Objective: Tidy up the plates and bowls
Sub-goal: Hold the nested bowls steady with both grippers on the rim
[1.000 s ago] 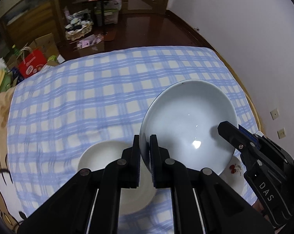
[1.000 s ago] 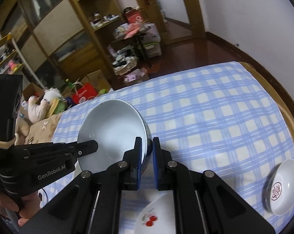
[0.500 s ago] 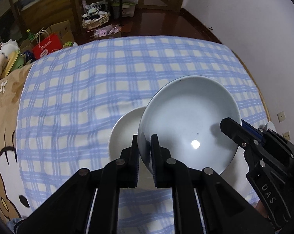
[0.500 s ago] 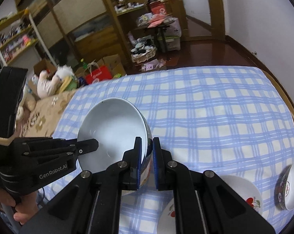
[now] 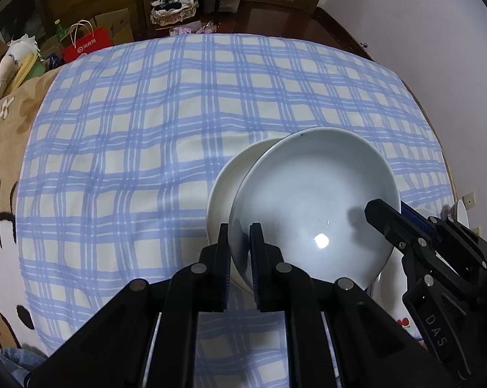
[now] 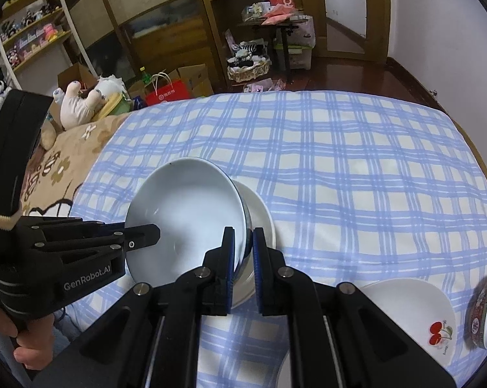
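Observation:
A large pale blue-white bowl (image 5: 314,200) (image 6: 185,223) hangs tilted just above a cream plate (image 5: 230,174) (image 6: 259,213) that lies on the blue checked cloth. My left gripper (image 5: 240,245) is shut on the bowl's near-left rim. My right gripper (image 6: 243,252) is shut on the opposite rim, and its black body (image 5: 431,252) shows at the right of the left wrist view. The bowl covers most of the cream plate. I cannot tell whether the bowl touches it.
A white plate with a cherry print (image 6: 415,310) lies at the near right, and a patterned bowl (image 6: 486,313) is beside it at the edge. The checked cloth (image 5: 178,103) stretches far ahead. A bear-print blanket (image 5: 1,148) lies at the left, with cluttered floor and shelves beyond.
Both grippers carried the bowl down and sideways until it sits over the cream plate, which now lies mostly behind it. The grip on both rims is unchanged.

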Action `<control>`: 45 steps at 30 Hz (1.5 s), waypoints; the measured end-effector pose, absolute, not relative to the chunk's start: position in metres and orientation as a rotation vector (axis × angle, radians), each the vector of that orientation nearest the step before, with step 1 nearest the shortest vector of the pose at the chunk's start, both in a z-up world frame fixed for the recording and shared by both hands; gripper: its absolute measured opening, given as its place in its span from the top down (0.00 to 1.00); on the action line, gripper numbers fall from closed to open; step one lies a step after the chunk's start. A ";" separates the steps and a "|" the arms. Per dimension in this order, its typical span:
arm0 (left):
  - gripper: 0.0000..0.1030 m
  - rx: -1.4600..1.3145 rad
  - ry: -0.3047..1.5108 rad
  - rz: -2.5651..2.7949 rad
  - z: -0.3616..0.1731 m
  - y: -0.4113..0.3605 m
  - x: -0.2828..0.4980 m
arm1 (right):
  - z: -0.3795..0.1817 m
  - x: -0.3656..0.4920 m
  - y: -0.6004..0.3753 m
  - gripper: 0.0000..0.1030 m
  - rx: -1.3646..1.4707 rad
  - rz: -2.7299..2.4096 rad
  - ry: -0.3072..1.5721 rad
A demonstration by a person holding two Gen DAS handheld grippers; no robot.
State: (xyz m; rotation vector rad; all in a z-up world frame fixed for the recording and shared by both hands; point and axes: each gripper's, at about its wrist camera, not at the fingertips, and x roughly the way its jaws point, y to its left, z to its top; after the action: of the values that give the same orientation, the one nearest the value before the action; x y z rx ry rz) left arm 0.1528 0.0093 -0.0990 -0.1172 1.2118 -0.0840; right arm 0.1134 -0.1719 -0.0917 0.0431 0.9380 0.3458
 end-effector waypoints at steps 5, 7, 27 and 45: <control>0.89 -0.121 1.222 -0.092 -0.108 0.010 0.157 | -0.098 0.109 -0.165 0.89 0.005 0.311 0.918; 0.89 -0.119 1.226 -0.087 -0.111 0.010 0.158 | -0.101 0.110 -0.165 0.89 0.018 0.310 0.931; 0.89 -0.046 1.241 -0.093 -0.125 -0.001 0.163 | -0.116 0.112 -0.170 0.90 0.062 0.275 0.960; 0.89 -0.047 1.241 -0.092 -0.125 0.000 0.165 | -0.118 0.116 -0.170 0.90 0.079 0.285 0.965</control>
State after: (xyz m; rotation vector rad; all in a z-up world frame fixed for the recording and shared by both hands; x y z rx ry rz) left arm 0.1652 -0.0004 -0.1252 -0.0471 1.2415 -0.0921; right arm 0.1158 -0.1705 -0.1182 0.0794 0.9648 0.2848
